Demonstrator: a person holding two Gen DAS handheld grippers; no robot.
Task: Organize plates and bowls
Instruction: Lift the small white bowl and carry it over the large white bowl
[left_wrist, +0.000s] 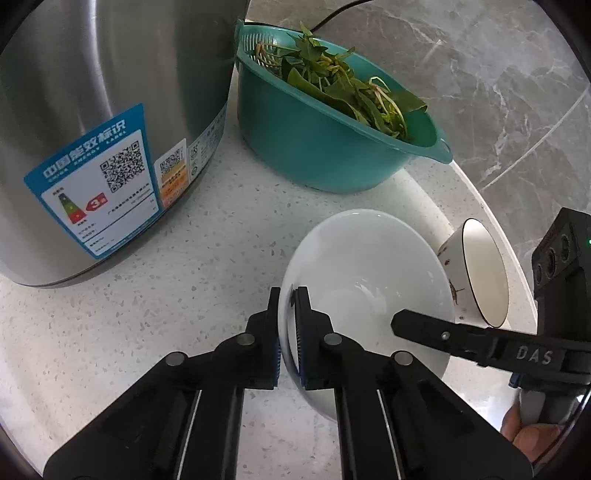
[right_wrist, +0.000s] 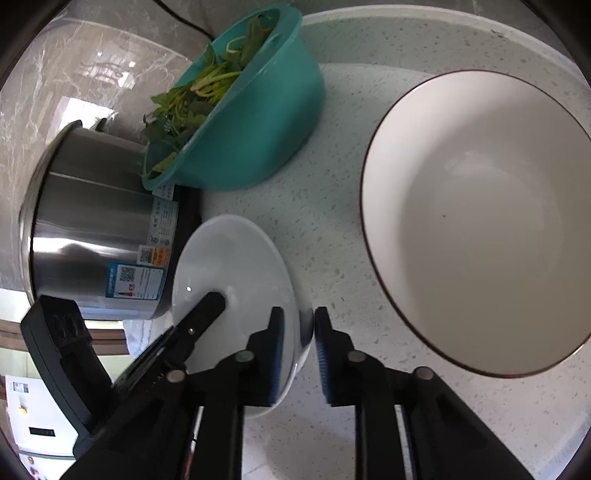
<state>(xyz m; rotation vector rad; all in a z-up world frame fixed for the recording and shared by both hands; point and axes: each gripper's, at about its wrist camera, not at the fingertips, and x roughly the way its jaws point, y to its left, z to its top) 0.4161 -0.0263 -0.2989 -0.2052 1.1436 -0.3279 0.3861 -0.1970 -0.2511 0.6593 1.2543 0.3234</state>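
Note:
A small white bowl (left_wrist: 365, 280) sits on the speckled counter. My left gripper (left_wrist: 290, 314) is shut on its left rim, one finger inside and one outside. My right gripper (right_wrist: 299, 332) straddles the same bowl's (right_wrist: 232, 266) opposite rim with a visible gap on the outer side, so it looks open. It also shows in the left wrist view (left_wrist: 424, 325), reaching into the bowl. A larger cream bowl with a dark rim (right_wrist: 487, 221) stands just right of the white one; it also shows in the left wrist view (left_wrist: 480, 273).
A steel rice cooker (left_wrist: 99, 122) stands left of the white bowl. A teal colander of green leaves (left_wrist: 325, 140) sits behind, near the marble wall. The counter's rounded edge (left_wrist: 491, 206) runs on the right.

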